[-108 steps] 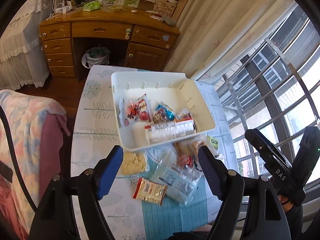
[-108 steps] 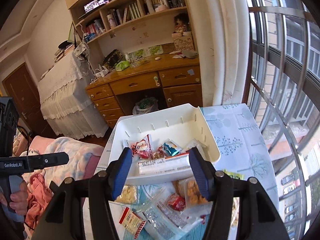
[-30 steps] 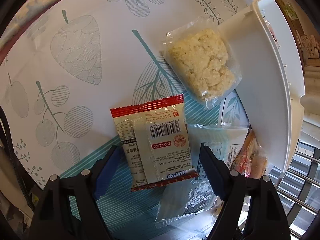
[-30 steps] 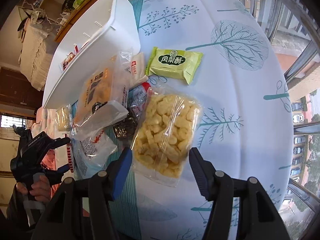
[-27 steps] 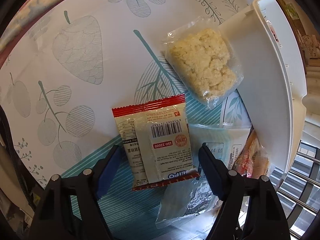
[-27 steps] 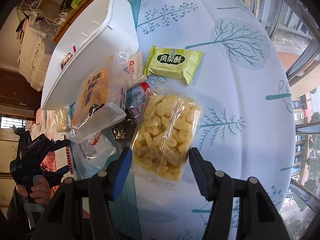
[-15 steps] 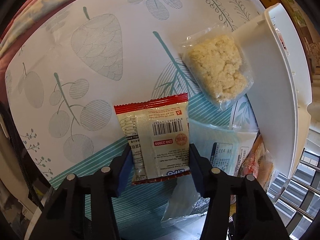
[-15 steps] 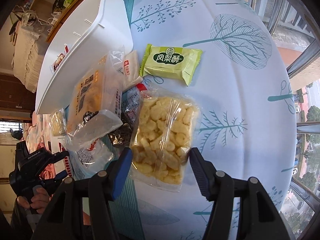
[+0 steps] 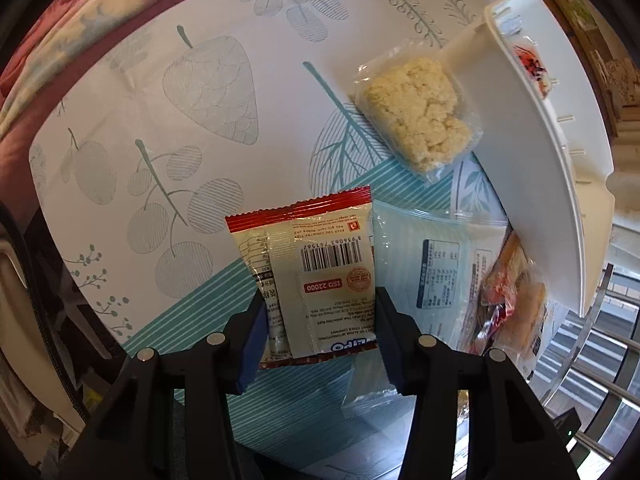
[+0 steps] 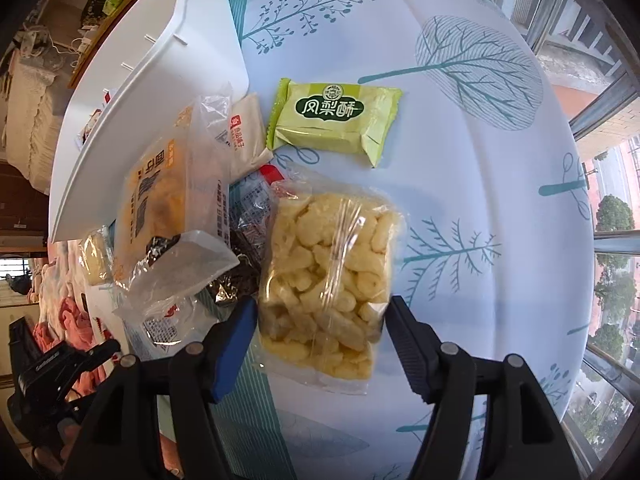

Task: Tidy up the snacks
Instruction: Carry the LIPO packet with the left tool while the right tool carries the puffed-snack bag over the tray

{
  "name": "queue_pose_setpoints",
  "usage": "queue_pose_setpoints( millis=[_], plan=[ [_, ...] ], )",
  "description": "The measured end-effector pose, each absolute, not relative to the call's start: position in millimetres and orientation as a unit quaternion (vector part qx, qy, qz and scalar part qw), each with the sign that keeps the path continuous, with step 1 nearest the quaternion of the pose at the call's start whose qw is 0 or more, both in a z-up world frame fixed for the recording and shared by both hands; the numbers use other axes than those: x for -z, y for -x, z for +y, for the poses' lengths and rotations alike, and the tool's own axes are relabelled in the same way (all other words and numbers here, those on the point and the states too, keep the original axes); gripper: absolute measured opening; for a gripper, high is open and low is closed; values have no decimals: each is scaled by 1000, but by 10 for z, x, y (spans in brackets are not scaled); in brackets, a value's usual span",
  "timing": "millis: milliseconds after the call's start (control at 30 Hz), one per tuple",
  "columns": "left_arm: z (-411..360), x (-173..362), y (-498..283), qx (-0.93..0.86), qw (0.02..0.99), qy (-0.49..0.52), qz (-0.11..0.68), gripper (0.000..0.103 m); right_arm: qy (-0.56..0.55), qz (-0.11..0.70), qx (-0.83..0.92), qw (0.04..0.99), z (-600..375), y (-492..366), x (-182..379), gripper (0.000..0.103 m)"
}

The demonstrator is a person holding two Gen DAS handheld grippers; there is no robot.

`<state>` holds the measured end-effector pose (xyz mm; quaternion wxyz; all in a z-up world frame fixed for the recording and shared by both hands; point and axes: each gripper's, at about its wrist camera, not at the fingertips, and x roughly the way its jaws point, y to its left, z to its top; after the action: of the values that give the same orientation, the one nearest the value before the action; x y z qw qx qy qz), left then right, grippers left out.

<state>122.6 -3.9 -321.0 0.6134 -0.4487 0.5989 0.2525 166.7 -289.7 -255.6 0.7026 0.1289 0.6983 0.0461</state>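
Observation:
My left gripper (image 9: 318, 336) is shut on the lower end of a red-edged cream snack packet (image 9: 320, 264), printed back up, just above the tablecloth. My right gripper (image 10: 320, 320) points down over a clear bag of yellow puffs (image 10: 328, 256). Its jaws are opening. The bag's near end lies between the blue pads (image 10: 240, 332), which stand at its edges without squeezing it. The white bin (image 9: 532, 160) stands to the right in the left wrist view. In the right wrist view the white bin (image 10: 160, 72) is at the upper left, with some snacks inside.
A crumbly cake in clear wrap (image 9: 416, 116) leans on the bin's wall. A clear bag with a blue label (image 9: 436, 276) lies beside the held packet. A green pastry packet (image 10: 336, 120) and an orange-printed bag (image 10: 160, 200) lie near the puffs. Window bars run along the table's right side.
The left jaws closed onto the red-edged packet, which now sits raised between the pads. The right gripper came slightly closer to the bag of puffs and its jaws spread a little.

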Motion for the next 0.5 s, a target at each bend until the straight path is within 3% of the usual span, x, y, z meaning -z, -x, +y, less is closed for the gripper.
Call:
queue_pose_setpoints(
  millis=[300, 500],
  plan=[
    [-60, 2708, -1342, -238, 666, 391, 589, 48, -87, 687, -13, 721, -2597, -1606, 2547, 65],
    [355, 2428, -1063, -214, 690, 374, 581, 48, -109, 693, 2, 713, -2590, -1573, 2564, 63]
  ],
)
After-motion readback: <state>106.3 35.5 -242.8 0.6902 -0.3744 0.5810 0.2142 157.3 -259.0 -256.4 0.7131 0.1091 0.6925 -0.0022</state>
